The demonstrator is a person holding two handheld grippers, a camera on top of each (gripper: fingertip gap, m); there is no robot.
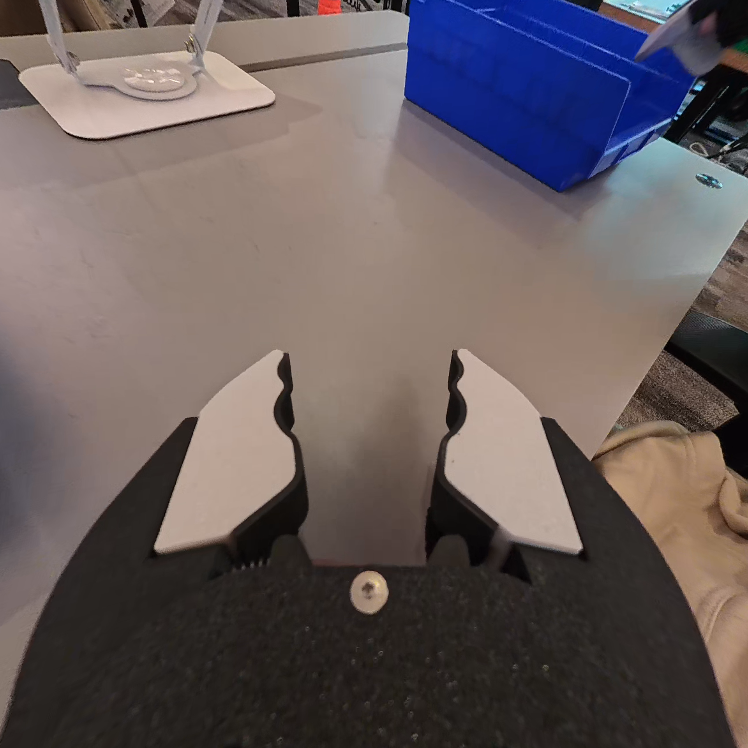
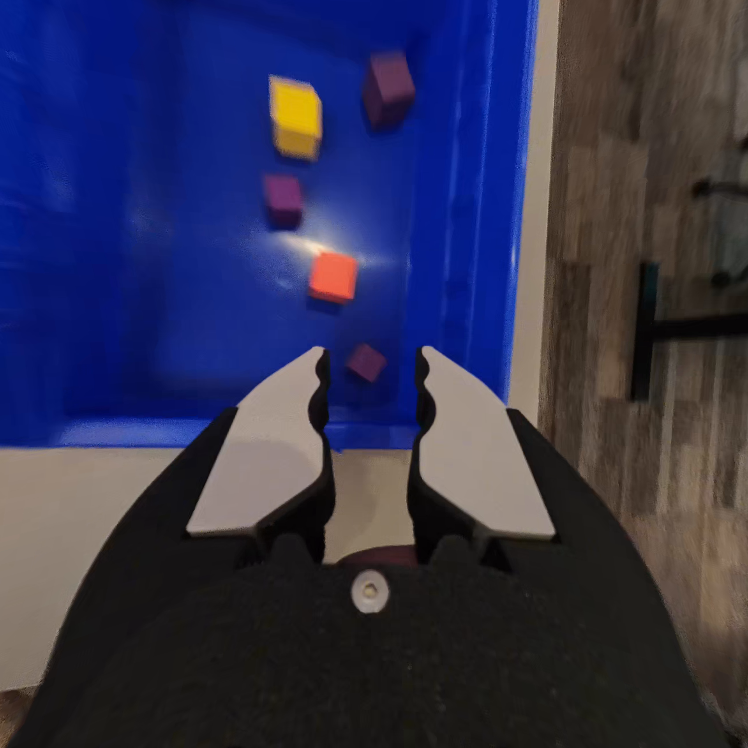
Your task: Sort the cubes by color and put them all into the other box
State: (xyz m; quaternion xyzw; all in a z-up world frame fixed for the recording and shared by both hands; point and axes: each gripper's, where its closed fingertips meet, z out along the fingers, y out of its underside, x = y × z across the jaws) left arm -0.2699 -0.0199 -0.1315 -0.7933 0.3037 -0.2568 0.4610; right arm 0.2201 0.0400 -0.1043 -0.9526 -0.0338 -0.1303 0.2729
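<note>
The left gripper (image 1: 370,356) hangs over the bare grey desk (image 1: 324,243), jaws wide apart and empty. A blue box (image 1: 526,93) stands far right, a white stand (image 1: 145,93) far left, beige cloth (image 1: 688,526) at the desk's right edge

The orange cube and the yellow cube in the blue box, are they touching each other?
Apart. The right wrist view shows bare blue floor of the box between the orange cube and the yellow cube.

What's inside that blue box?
The blue box holds five loose cubes: a yellow cube, an orange cube and three purple ones. Its left part is blurred, and the fingers cover the near edge.
</note>
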